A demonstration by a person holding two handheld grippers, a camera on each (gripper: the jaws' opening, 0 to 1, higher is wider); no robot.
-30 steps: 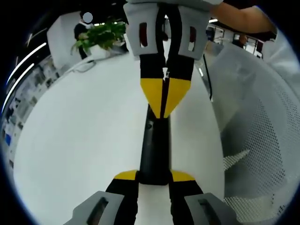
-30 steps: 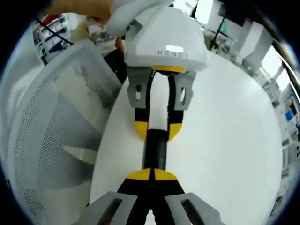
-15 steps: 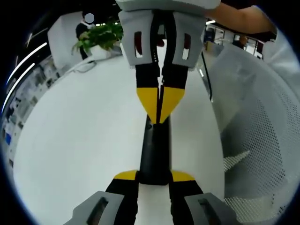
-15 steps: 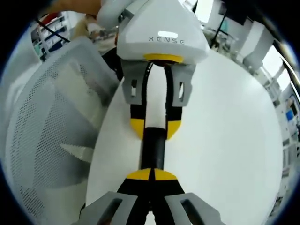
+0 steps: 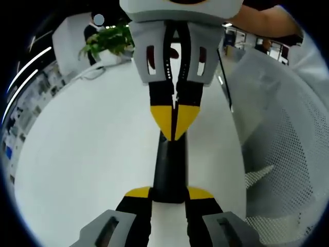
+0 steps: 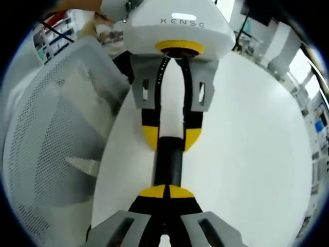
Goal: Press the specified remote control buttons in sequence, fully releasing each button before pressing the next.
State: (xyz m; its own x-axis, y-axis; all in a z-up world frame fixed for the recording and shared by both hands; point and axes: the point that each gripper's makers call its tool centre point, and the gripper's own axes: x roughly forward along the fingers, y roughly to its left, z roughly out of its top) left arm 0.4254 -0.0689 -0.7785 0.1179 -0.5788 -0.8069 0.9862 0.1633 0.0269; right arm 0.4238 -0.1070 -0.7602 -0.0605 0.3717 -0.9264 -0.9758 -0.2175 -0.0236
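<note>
Closing in since the earlier frames, the right gripper (image 5: pixel 174 128) had its jaws together, tips down on the remote (image 5: pixel 170 170) — a black bar lying lengthwise between both grippers, its near end clamped by the left gripper (image 5: pixel 169 194).

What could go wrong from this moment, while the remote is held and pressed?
1. The right gripper touches the narrow black remote with its shut tips. The buttons are not readable, so it may slip onto a neighbouring button.
2. The left gripper clamps the remote at one end only, so a hard push might tilt it in the jaws.
3. The table edge beside the mesh chair is close, so a slipped remote could fall off.
</note>
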